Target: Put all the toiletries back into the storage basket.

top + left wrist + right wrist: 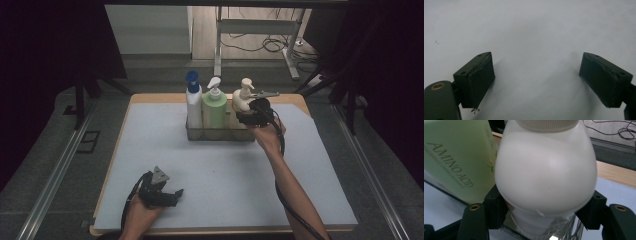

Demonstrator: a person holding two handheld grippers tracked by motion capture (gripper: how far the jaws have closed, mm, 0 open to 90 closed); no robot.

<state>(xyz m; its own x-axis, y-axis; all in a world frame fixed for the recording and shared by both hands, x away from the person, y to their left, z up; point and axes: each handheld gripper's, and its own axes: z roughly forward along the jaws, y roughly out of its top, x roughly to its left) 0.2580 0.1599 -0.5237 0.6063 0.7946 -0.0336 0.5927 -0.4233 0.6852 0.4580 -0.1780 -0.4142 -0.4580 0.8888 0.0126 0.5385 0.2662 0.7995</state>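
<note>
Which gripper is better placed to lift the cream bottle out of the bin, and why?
Right. The right gripper already has its jaws around the cream bottle in the bin; the left gripper rests open near the table's front edge.

A white bottle with a blue pump cap [193,102] and a pale green pump bottle [214,106] are standing side by side in a clear rectangular caddy [212,135] that is sitting toward the far side of the counter's pale grey mat [225,175].

Cream bottle [544,175]; green bottle [456,157]; blue-capped white bottle [193,102]; pale grey mat [225,170].
</note>
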